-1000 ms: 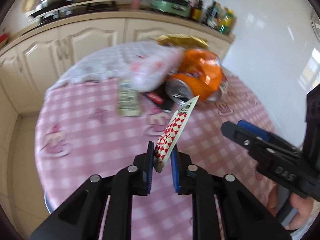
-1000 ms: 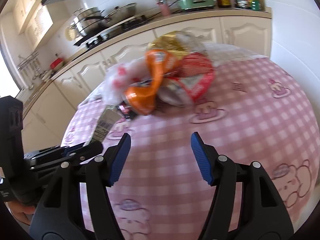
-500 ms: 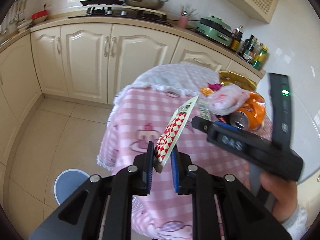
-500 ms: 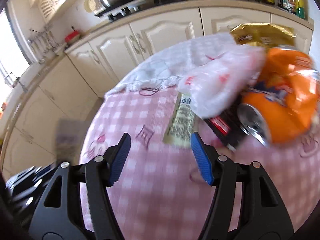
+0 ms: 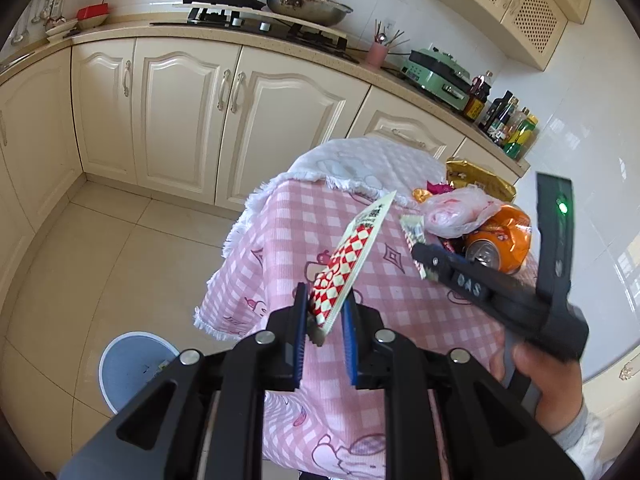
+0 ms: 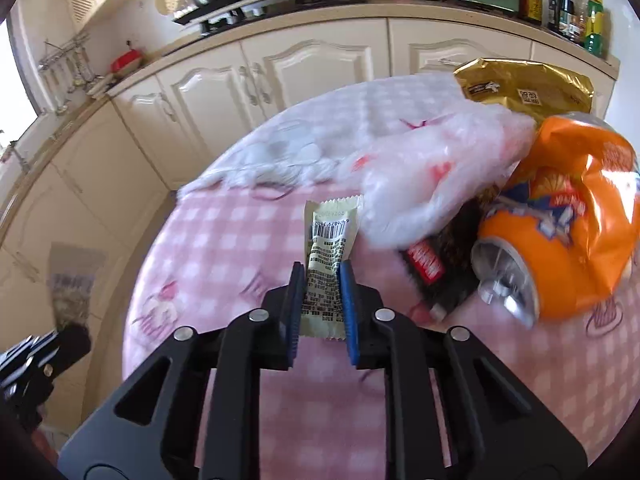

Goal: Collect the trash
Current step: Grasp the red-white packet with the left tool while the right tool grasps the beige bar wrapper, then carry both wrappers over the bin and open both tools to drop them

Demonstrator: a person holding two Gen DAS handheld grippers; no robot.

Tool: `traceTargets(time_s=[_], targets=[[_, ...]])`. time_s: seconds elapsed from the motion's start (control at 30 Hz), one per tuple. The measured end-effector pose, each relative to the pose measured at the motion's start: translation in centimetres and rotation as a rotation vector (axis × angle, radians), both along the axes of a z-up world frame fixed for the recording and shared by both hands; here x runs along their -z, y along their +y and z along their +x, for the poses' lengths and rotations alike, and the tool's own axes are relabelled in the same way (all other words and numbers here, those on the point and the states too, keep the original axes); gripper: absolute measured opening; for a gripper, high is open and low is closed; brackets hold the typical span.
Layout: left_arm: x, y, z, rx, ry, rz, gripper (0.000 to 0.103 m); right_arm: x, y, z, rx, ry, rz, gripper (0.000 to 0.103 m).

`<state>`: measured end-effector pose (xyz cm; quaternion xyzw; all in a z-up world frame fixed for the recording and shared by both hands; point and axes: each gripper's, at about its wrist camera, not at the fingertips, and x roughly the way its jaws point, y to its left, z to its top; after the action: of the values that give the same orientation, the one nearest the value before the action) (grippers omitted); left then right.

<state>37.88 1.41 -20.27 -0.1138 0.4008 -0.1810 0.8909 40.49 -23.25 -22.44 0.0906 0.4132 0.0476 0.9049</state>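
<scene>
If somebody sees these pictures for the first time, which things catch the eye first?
The crushed orange can lying on the pink checked tablecloth stands out first, beside a crumpled white plastic bag. Next come the two wrappers: a red-and-white checked wrapper in the left tool, and a pale yellow packet gripped by the right tool.
</scene>
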Motion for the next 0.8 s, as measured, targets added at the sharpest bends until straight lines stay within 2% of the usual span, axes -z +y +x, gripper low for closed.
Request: traceTargets(time_s=[0.2, 0.43, 0.57, 0.67, 0.8], targets=[[-0.2, 2.5, -1.7, -0.024, 0.004, -0.041, 0.015, -1.3, 3.5, -2.8, -0.118, -0.021, 0.050, 0.017], [1.2, 8.7, -4.0, -0.129, 0.033, -0.064, 0.015, -2.7, 11.4, -5.1, -0.318, -0.031, 0.101, 0.017], [3.6, 13.7, -5.1, -0.232, 0.083, -0.049, 0.015, -0.7, 17.4, -5.3, -0.434, 0.015, 0.091, 0.017], [6.3, 17.5, -5.7, -0.307, 0.137, -0.035, 0.015, 2.5, 22.3, -4.6, -0.510, 0.085, 0.082, 0.017], [10.3, 21.5, -5.5, -0.379, 0.225, -0.026, 0.015, 6.2, 26.4, -3.6, -0.563, 0.158, 0.061, 0.017]])
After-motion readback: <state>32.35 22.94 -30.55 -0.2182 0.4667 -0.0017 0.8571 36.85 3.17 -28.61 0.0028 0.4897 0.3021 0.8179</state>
